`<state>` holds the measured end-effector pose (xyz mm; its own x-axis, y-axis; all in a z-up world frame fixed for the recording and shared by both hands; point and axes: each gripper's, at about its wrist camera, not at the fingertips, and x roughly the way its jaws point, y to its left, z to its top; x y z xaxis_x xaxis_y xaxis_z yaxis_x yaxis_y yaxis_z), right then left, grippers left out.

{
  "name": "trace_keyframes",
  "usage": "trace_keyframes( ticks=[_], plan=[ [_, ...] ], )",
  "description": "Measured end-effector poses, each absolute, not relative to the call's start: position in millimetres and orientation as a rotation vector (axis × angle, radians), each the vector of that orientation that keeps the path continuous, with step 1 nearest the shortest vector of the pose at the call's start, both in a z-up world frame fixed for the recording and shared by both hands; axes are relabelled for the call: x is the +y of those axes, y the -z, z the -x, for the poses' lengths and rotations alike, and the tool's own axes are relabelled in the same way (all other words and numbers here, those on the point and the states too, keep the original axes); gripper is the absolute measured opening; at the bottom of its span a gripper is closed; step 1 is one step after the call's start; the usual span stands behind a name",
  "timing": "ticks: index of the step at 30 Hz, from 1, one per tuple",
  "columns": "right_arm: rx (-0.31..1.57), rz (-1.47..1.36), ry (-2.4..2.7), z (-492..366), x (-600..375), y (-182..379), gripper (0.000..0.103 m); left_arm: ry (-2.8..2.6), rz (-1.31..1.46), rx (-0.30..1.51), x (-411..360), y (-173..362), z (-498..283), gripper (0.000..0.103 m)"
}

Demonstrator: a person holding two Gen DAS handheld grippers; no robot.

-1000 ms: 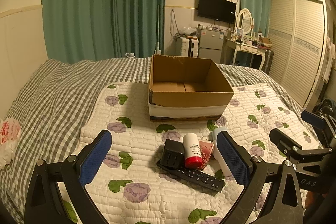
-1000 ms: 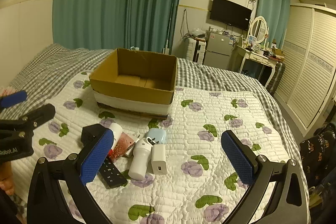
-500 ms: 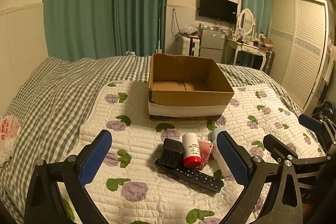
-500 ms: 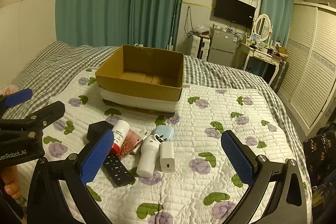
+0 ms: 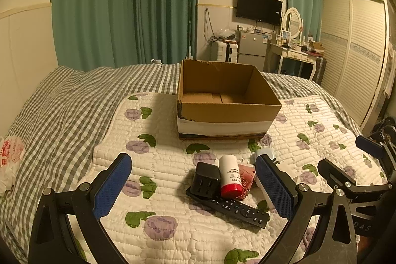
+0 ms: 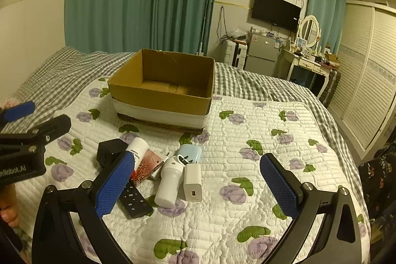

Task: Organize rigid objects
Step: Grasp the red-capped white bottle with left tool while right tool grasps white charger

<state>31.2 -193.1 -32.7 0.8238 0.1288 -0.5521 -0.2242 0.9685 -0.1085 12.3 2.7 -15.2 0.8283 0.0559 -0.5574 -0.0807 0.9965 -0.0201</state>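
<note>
Open, empty brown cardboard box [image 5: 229, 113] with white-taped base on quilt [image 5: 158, 160].

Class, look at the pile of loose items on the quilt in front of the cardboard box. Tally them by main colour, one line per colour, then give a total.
Black: 2, the plug adapter and the remote control
White: 3, the red-capped tube, the bottle and the charger
Light blue: 1, the plug
Red patterned: 1, the small packet
Total: 7

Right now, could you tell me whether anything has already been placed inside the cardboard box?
No, the cardboard box shows only its bare brown floor.
</note>
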Motion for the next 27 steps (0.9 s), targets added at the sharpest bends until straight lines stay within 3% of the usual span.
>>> trace_keyframes(
  ticks=[9,13,17,21,27],
  plan=[
    [0.617,0.153,-0.214,-48,-203,55,0.097,-0.088,0.046,0.615,4,42,-39,0.102],
    [0.675,0.143,-0.243,-64,-205,78,0.092,-0.090,0.029,0.658,0,62,-54,0.102],
    [0.780,0.162,-0.258,-86,-205,110,0.075,-0.063,0.023,0.702,-6,84,-66,0.101],
    [0.842,0.178,-0.235,-105,-200,128,0.067,-0.026,0.004,0.750,-14,99,-72,0.099],
    [0.950,0.183,-0.254,-128,-193,161,0.032,0.021,-0.044,0.792,-28,114,-73,0.099]
  ],
)
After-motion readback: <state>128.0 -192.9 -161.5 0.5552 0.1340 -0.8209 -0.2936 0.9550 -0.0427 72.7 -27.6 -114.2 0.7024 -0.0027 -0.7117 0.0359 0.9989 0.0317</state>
